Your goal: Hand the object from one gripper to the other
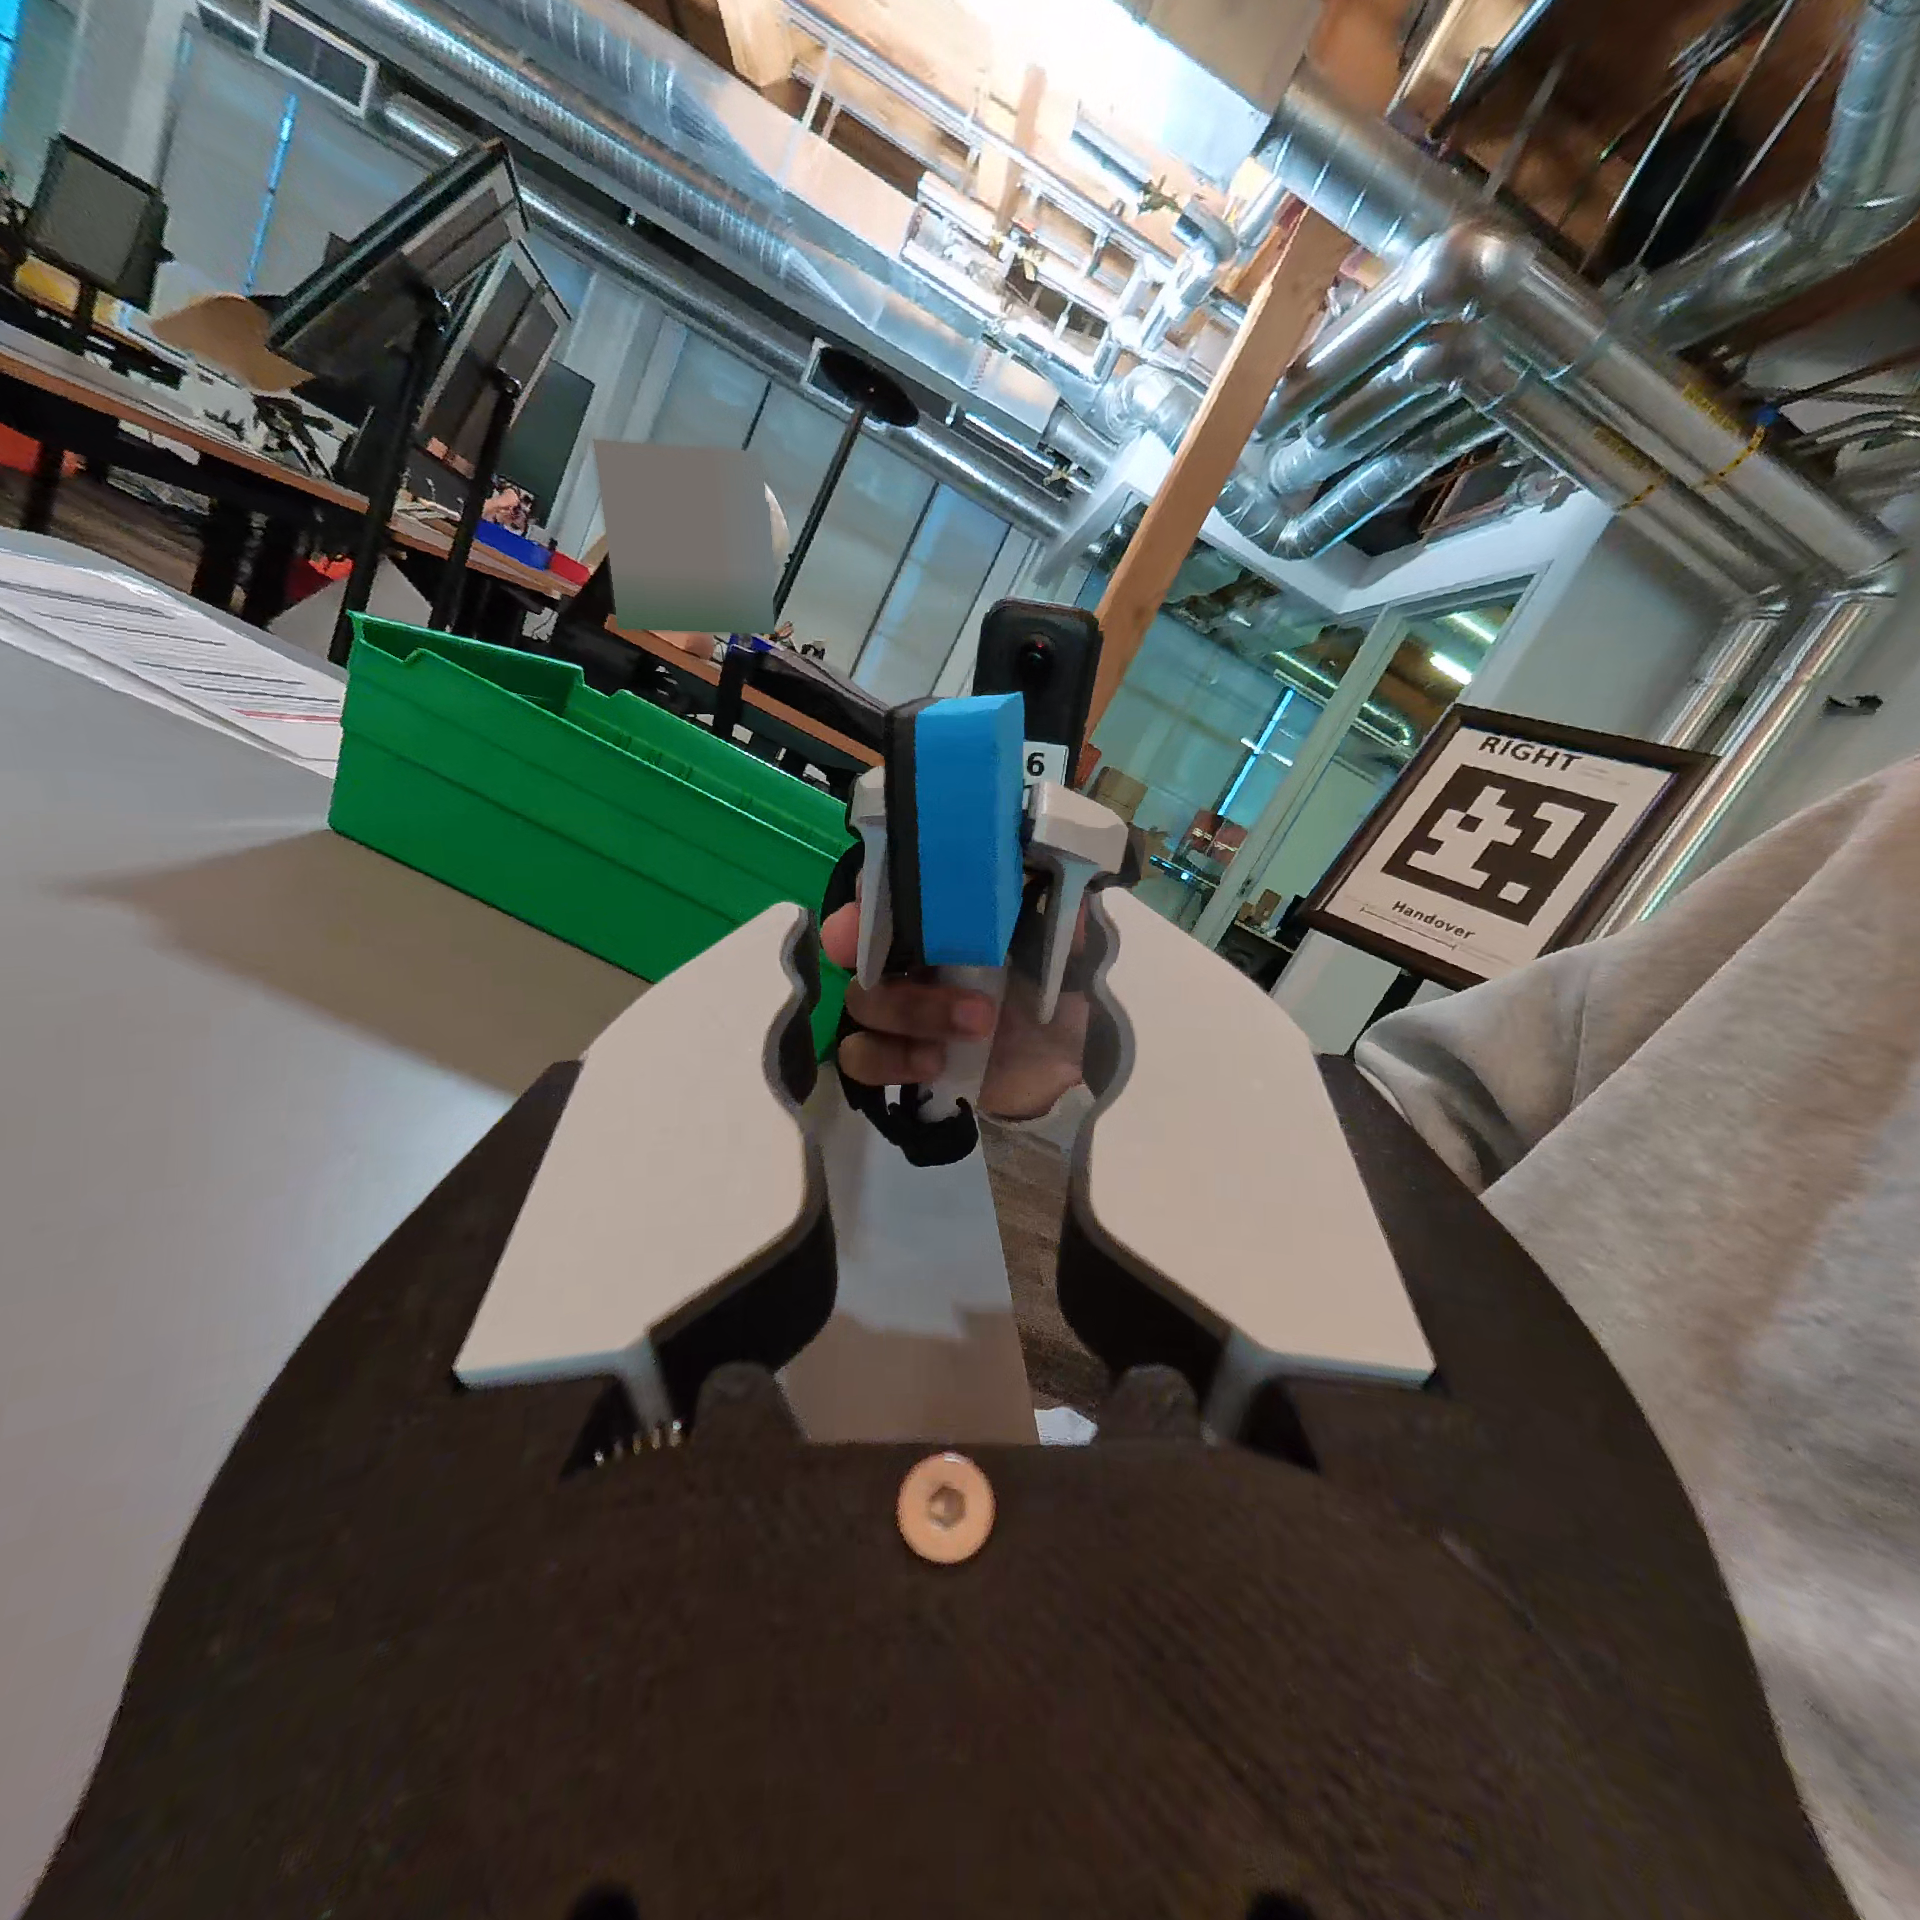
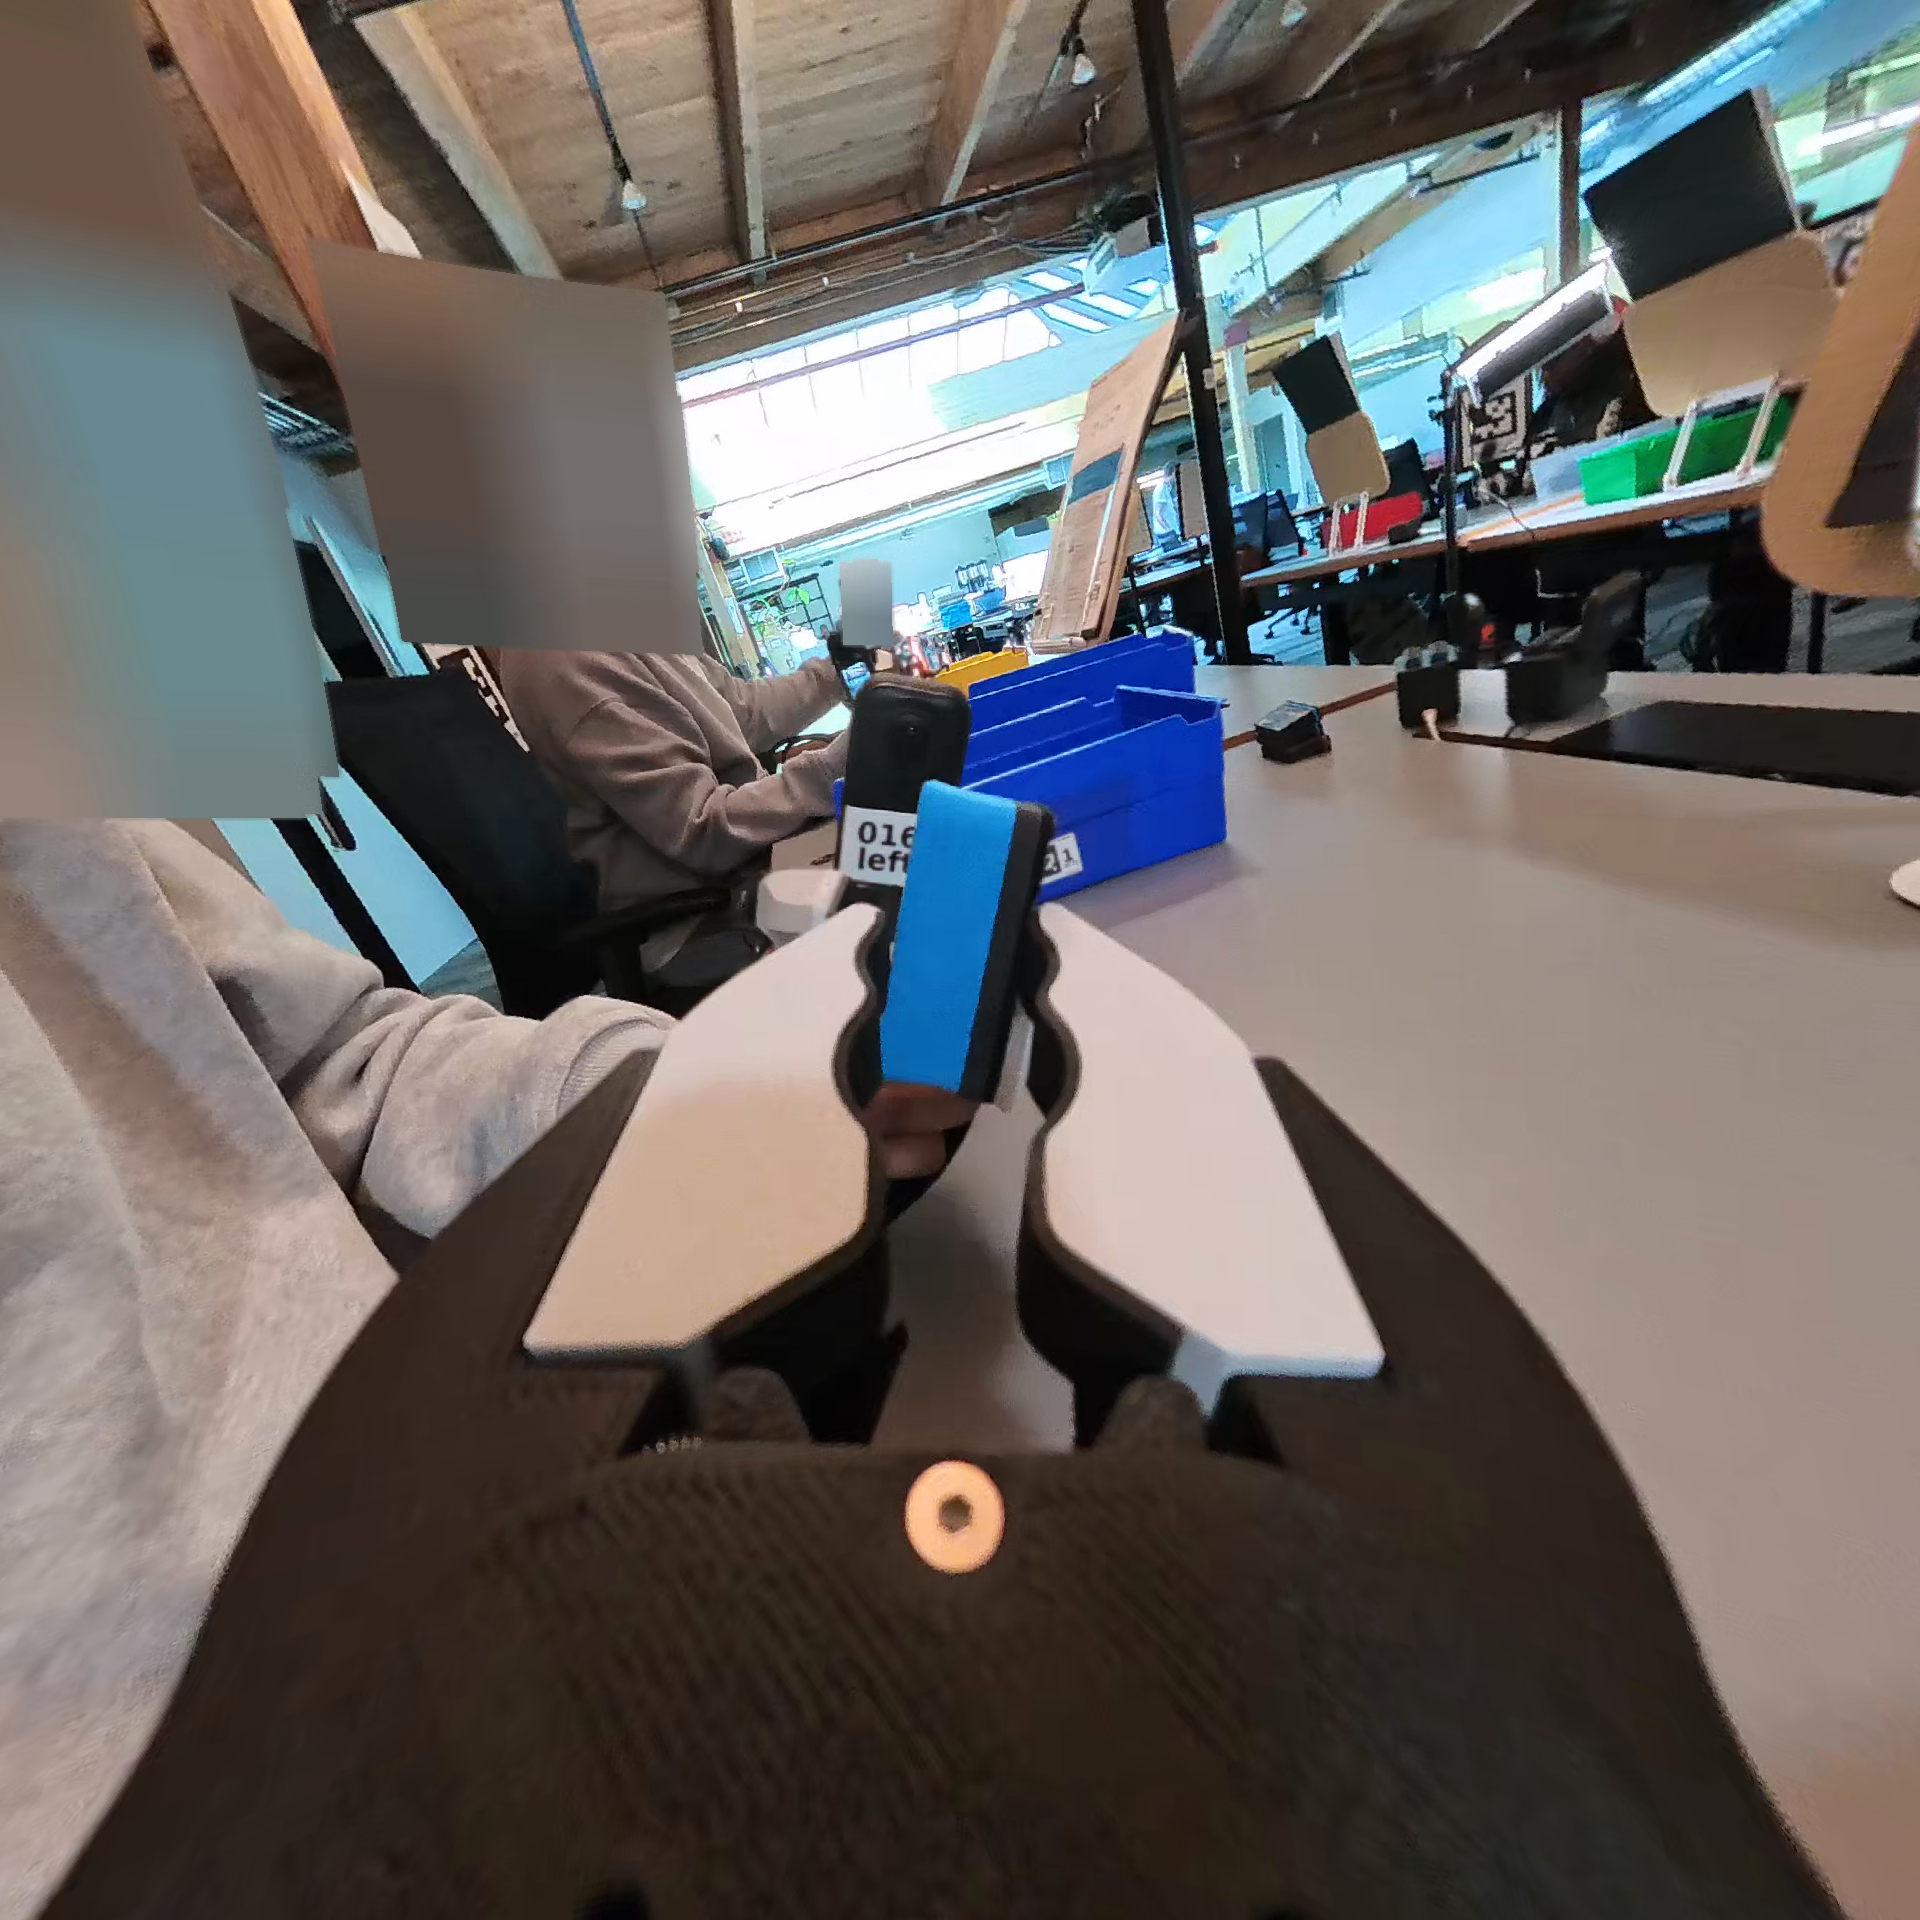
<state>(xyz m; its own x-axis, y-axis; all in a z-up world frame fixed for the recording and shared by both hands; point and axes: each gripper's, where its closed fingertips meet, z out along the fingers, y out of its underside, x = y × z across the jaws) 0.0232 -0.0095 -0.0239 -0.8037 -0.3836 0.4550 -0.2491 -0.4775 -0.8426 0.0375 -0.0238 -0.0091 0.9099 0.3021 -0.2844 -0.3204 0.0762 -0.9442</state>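
Closest to me, the left gripper (image 1: 953,925) has its fingers spread wide and holds nothing. Just past their tips stands the foam block (image 1: 966,831), upright in mid-air above the counter (image 1: 208,1039). The right gripper (image 2: 958,940) has its fingers closed on the block's two broad faces, low down. The block is blue foam on a black backing. I judge it light, soft and squashy but not fragile or slippery. I would take the free upper half across the same faces, gently. My grey sleeve (image 1: 1662,1143) crowds one side. Farther off, the green bin (image 1: 540,790) and the blue bins (image 2: 1122,769) sit well apart from the block, so I have open air for the pass.
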